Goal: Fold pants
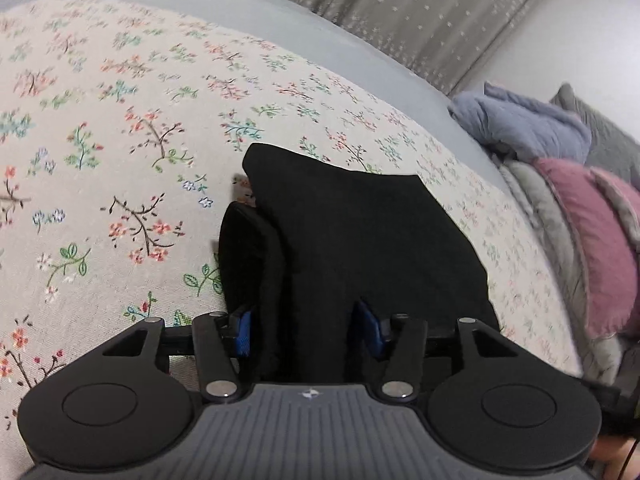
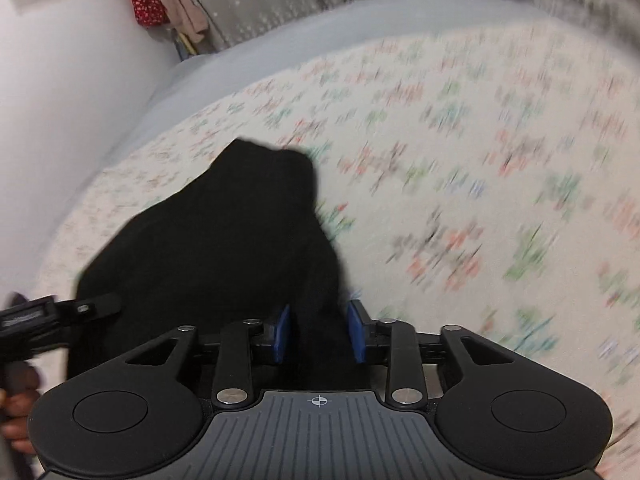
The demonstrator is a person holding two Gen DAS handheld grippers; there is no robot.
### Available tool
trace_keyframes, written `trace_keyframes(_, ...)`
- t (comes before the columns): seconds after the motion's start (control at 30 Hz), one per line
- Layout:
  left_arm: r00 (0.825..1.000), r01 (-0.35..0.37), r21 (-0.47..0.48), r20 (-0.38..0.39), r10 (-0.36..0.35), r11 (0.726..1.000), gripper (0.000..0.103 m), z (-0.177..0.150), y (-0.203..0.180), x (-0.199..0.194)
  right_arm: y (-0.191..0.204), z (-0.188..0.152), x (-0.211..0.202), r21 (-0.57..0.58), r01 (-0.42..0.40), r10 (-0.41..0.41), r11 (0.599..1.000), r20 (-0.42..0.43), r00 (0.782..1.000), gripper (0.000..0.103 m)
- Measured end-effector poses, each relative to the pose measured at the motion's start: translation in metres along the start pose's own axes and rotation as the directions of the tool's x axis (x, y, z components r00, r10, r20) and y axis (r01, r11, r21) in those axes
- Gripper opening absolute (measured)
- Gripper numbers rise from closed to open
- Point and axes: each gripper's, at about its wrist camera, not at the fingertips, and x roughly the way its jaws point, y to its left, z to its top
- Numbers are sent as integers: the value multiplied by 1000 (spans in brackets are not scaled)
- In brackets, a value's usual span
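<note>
Black pants [image 1: 360, 232] lie folded at frame centre on floral sheet [image 1: 120, 120]; L gripper [image 1: 304, 332] & R gripper [image 2: 319, 332] jaws apart, cloth between pads, not clamped

- The black pants [image 1: 360, 240] run down behind the left gripper [image 1: 308, 332], so their near end is hidden by its body.
- Whether the blue pads [image 1: 244, 332] press the cloth cannot be told: black on black.
- In the right wrist view the floral bed cover [image 2: 480, 160] is smeared by motion blur; its pattern is unreadable.
- A hand [image 2: 16, 412] is cut off at the left edge.
- The folds in the pants [image 2: 224, 248] cannot be made out.
</note>
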Motion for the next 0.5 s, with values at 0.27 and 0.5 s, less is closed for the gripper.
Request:
trace_keyframes(0.27, 997, 70, 56, 17, -71, 996, 23, 4, -15, 6, 11, -24, -14, 130, -81, 78, 988, 26, 997, 14)
trace_keyframes(0.5, 997, 81, 58, -23, -80, 995, 26, 7, -12, 11, 18, -31, -22, 70, 18, -23, 997, 74, 997, 21)
